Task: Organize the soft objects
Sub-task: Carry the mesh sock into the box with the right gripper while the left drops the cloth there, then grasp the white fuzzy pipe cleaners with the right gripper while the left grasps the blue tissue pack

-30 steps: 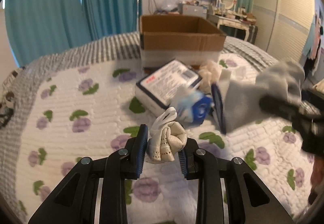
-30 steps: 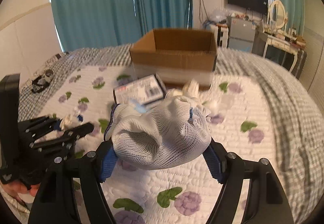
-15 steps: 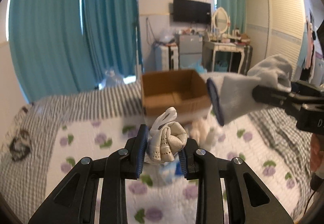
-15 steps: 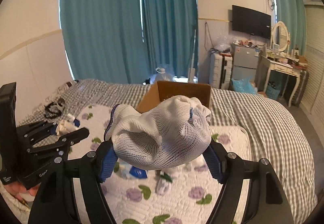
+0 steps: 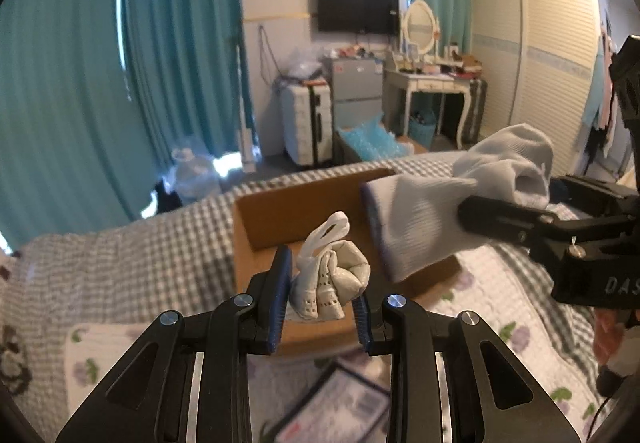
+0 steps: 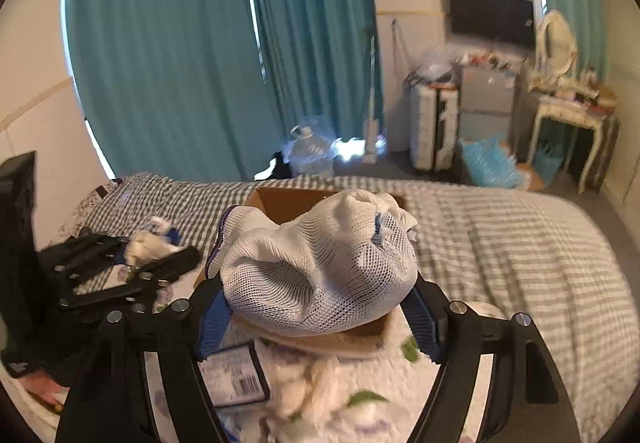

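My left gripper [image 5: 320, 303] is shut on a small cream balled sock with a white loop [image 5: 332, 279] and holds it over the near edge of an open brown cardboard box [image 5: 280, 219] on the bed. My right gripper [image 6: 316, 315] is shut on a white mesh sock with a dark blue cuff [image 6: 320, 275], held above the same box [image 6: 288, 203]. In the left wrist view the right gripper [image 5: 560, 239] and its white sock [image 5: 432, 211] hang over the box's right side. In the right wrist view the left gripper [image 6: 132, 263] is at the left.
The bed has a grey checked blanket [image 5: 120, 263] and a white flowered quilt [image 5: 500, 307]. A flat printed packet [image 6: 236, 375] and loose cream soft items [image 6: 316, 383] lie on the quilt before the box. A wardrobe [image 5: 532, 55] and dresser [image 5: 432, 83] stand beyond.
Both grippers rose from the quilt and moved forward, so they now hang over the cardboard box. Each keeps its sock.
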Demonstrator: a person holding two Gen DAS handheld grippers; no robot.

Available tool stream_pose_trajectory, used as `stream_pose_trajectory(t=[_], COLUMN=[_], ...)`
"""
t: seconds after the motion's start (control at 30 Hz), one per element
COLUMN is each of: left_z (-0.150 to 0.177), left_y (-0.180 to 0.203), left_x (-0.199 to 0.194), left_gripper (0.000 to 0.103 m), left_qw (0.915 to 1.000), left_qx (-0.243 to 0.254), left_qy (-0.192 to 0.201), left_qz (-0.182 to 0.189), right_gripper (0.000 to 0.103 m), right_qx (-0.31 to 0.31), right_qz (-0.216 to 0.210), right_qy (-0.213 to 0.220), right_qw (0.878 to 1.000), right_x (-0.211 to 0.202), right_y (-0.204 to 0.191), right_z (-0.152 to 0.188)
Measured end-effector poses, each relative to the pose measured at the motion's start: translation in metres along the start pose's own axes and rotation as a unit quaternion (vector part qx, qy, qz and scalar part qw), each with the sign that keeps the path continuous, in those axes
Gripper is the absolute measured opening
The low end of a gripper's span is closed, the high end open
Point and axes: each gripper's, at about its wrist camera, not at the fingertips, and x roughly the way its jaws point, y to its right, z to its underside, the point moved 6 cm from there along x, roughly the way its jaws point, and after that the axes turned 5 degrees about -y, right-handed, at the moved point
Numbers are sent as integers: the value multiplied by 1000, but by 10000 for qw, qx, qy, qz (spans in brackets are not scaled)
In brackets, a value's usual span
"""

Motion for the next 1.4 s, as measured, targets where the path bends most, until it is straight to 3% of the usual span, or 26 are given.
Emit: stream_pose_trajectory(t=[0.13,0.2,0.27,0.3,0.33,0.37,0.43,0.53,0.7,0.8,0.93,1.03,1.17,1.3,1.4], left_z=[1,6,12,16,17,17,17,10,-2,-18,-38,-46,-42,-24,-1], left_y=[-7,-12,-17,-17,-16,-17,-15,-15,-13,-4,-2,-2,4,5,18], left_x=[42,59,76,82,86,88,82,66,32,-15,-95,-157,-232,-261,-262], left_gripper=[28,29,31,32,40,52,62,63,63,63,64,86,86,86,86], left_qw=[9998,9997,9993,9985,9980,9981,9990,9981,9976,9968,9957,9930,9843,9844,9891], left_qx=[84,31,-102,-113,-124,-96,57,117,190,322,16,-152,-127,20,184], left_qy=[-148,-213,-361,-485,-556,-589,-399,-205,-302,6,490,913,1457,1361,1106], left_qz=[-40,-134,76,217,255,163,-191,-571,-597,-733,-785,-728,-992,-1114,-959], right_gripper=[74,76,79,86,89,89,93,93,94,94,94,96,98,98,98], right_qx=[-92,-39,-15,-48,-71,-93,-70,13,-105,-229,-376,-515,-686,-832,-888], right_qz=[263,134,50,43,106,192,178,232,407,493,591,653,688,793,855], right_qy=[-260,-352,-347,-329,-299,-228,-171,-107,58,251,642,878,1173,1192,1105], right_qw=[9993,9993,9994,9994,9995,9995,9997,9997,9991,9982,9955,9927,9883,9862,9862], right_x=[52,74,85,89,92,92,91,79,31,-15,-93,-155,-226,-271,-283], right_y=[11,15,19,19,22,22,24,27,25,15,-4,-22,-40,-59,-69], right_z=[-3,-2,2,4,4,5,6,4,-6,-17,-34,-41,-37,-18,4])
